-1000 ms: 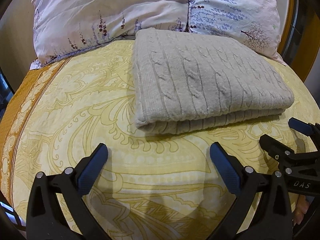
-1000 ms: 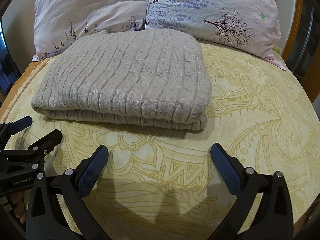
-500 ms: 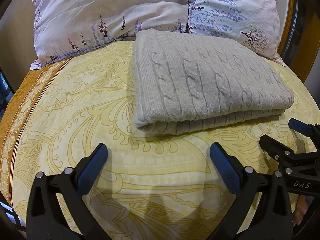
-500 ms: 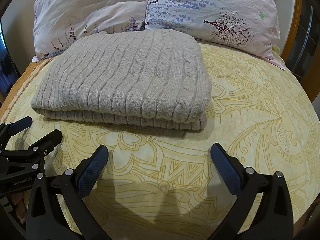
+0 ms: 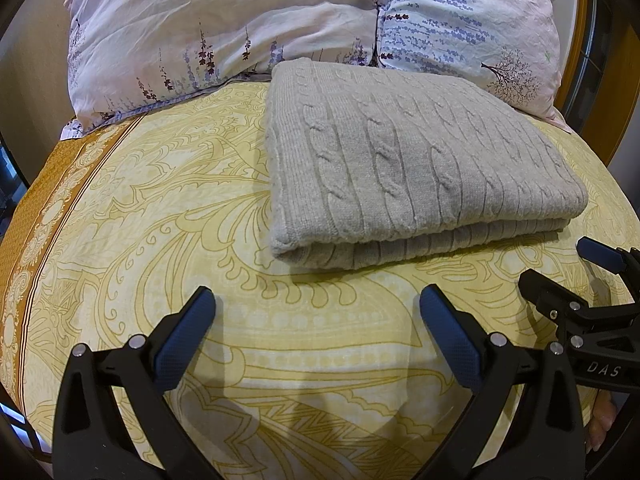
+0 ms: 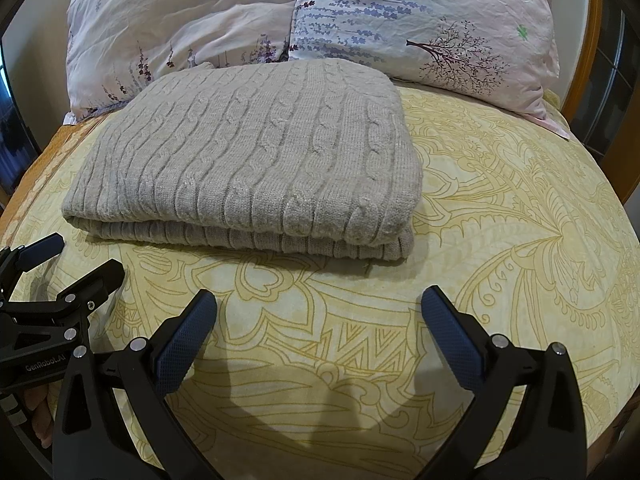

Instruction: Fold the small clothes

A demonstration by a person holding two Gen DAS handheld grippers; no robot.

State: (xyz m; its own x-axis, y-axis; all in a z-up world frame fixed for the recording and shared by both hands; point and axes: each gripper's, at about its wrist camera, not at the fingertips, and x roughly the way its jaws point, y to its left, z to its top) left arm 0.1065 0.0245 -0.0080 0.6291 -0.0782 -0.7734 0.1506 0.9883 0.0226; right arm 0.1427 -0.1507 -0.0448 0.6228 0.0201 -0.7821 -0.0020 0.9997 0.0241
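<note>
A grey cable-knit sweater [image 5: 408,160] lies folded into a neat rectangle on the yellow patterned bedspread [image 5: 160,220], its thick folded edge facing me. In the right wrist view the same sweater [image 6: 256,160] sits left of centre. My left gripper [image 5: 316,312] hovers open a short way in front of the sweater's near edge, holding nothing. My right gripper [image 6: 318,312] is also open and empty, just short of the sweater's right front corner. Each gripper shows at the edge of the other's view: the right gripper [image 5: 568,272] and the left gripper [image 6: 76,260].
Two floral pillows [image 5: 224,28] [image 5: 468,20] lean against the head of the bed right behind the sweater. A wooden bed frame [image 6: 588,52] runs along the right. An orange border strip [image 5: 44,208] marks the bedspread's left edge. Open bedspread [image 6: 520,220] lies right of the sweater.
The sweater sits slightly lower in the left wrist view. Otherwise both grippers stay open in place and the sweater lies unmoved.
</note>
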